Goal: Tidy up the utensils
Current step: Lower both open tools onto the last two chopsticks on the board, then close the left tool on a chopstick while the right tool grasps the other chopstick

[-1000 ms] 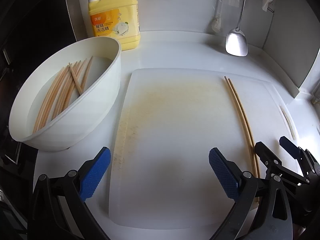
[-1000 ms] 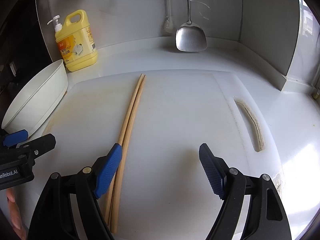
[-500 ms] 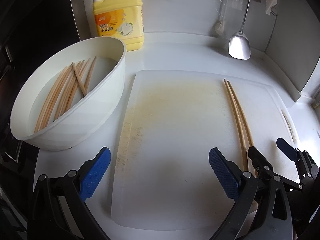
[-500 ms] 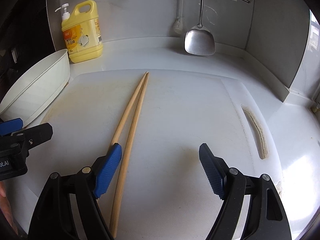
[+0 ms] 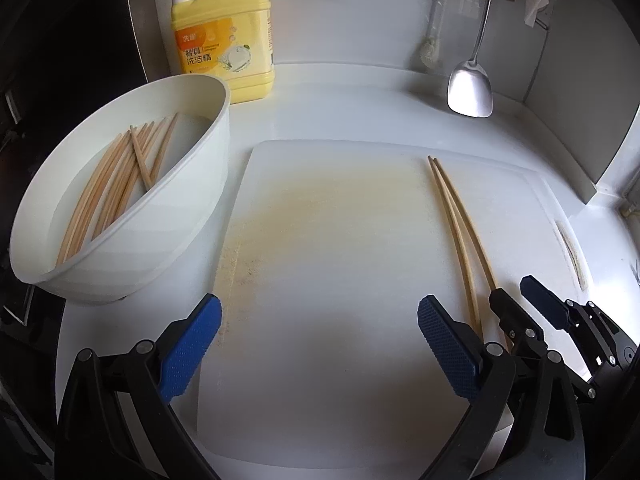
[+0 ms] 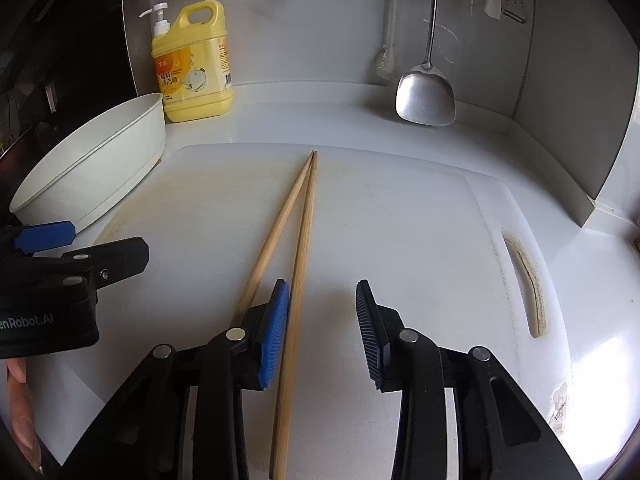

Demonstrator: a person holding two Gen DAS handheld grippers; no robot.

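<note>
From my left wrist camera I see the white basin (image 5: 120, 216) on the counter (image 5: 360, 92), and many chopsticks (image 5: 108, 188) lie loose inside it, so I judge most of the sorting is not done. Only one pair of chopsticks (image 5: 460, 224) lies on the cutting board (image 5: 320, 260), tips together and the near ends apart. My left gripper (image 5: 318, 344) hangs over the bare board with its jaws released wide and holding nothing. At the right edge my right gripper (image 5: 532, 312) shows low beside the near ends of the pair. From my right wrist camera the right gripper (image 6: 322, 328) has its jaws half closed but not clenched; one stick of the pair (image 6: 298, 264) runs just beside the inner face of the left pad (image 6: 274, 332), the other passes outside it, so I think nothing is grasped yet. This view hides the inside of the basin (image 6: 92, 168), but it shows the gap between jaws and stick, which the left view cannot. The yellow detergent bottle (image 6: 192, 64) and the hanging metal spatula (image 6: 426, 96) stand at the back.
</note>
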